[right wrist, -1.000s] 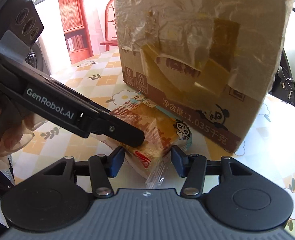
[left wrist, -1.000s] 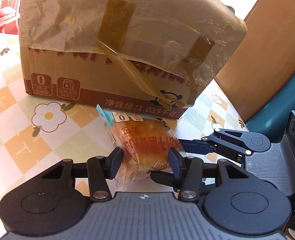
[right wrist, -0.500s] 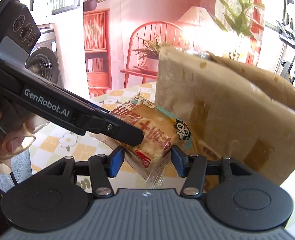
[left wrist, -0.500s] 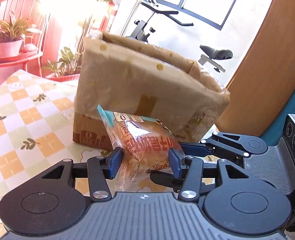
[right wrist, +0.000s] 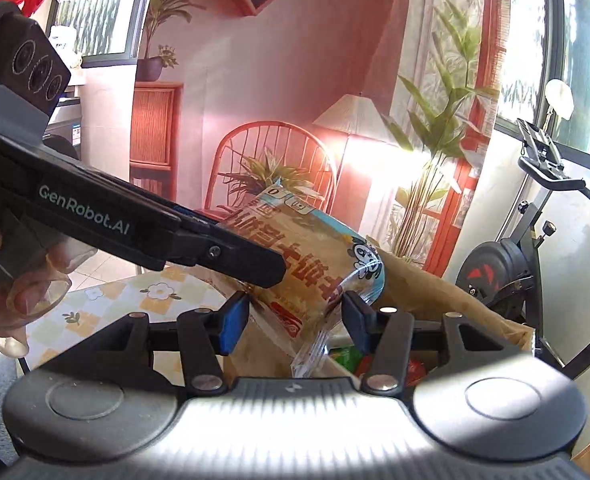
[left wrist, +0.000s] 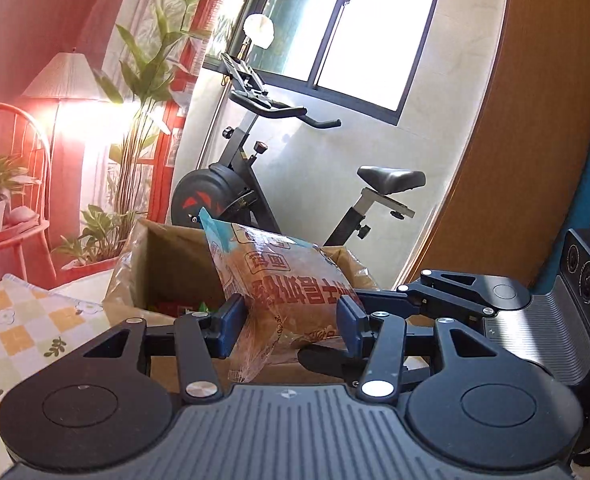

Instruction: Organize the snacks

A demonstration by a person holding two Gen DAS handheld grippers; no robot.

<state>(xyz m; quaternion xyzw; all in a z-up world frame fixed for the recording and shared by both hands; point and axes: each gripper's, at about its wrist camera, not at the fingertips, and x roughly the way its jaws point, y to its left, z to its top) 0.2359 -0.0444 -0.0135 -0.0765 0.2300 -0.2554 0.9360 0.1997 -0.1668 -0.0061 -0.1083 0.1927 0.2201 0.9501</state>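
Observation:
A clear bread packet (left wrist: 291,284) with red print and a blue top edge is held in the air by both grippers. My left gripper (left wrist: 293,322) is shut on its sides. My right gripper (right wrist: 295,316) is shut on the same packet (right wrist: 315,268) from the other side. The packet hangs at the rim of an open cardboard box (left wrist: 167,268) wrapped in plastic film. Red and green snack packs (right wrist: 359,362) lie inside the box (right wrist: 455,304).
The box stands on a table with a flowered checked cloth (left wrist: 27,328). An exercise bike (left wrist: 255,176) stands behind the box by a window. A red chair (right wrist: 275,160), a lamp and plants are to the left.
Both grippers have lifted the bread packet from the tabletop beside the box up to the level of the box's open top. The inside of the box has come into view.

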